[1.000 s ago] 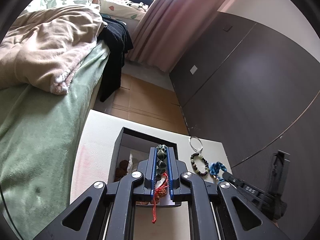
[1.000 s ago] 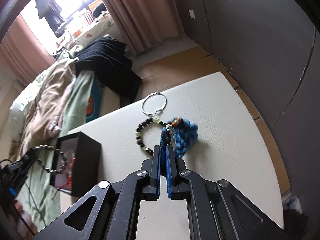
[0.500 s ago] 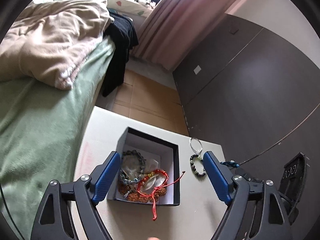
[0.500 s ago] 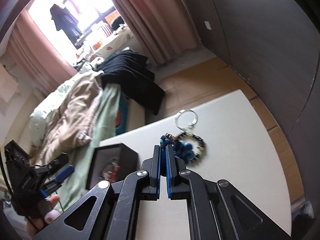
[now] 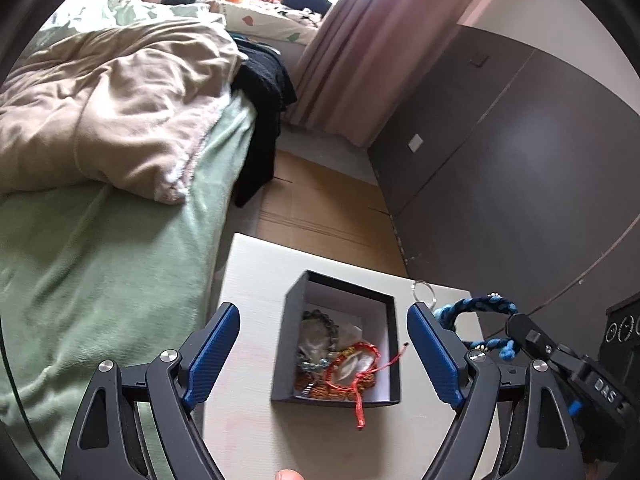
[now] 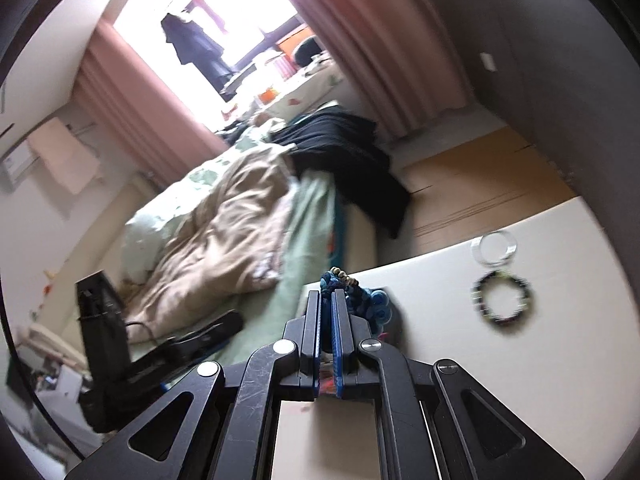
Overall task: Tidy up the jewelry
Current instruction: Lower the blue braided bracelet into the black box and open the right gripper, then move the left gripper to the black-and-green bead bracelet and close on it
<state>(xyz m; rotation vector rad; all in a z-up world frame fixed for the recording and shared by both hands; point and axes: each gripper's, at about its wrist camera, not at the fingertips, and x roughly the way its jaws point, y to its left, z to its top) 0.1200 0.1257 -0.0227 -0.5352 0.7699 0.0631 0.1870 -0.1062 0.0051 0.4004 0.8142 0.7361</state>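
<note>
Jewelry fills the black box (image 5: 335,360) that sits on the surface (image 5: 256,264) between our left gripper's (image 5: 323,354) wide-spread, empty fingers. To its right, our right gripper (image 6: 328,312) is clamped on a blue braided bracelet (image 6: 366,300), with a dark beaded bracelet (image 6: 502,300) and a clear ring (image 6: 494,247) lying further right.

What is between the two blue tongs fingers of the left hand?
In the left wrist view, the open black box sits between the left tongs' spread fingers, holding a red string bracelet and other beads.
</note>
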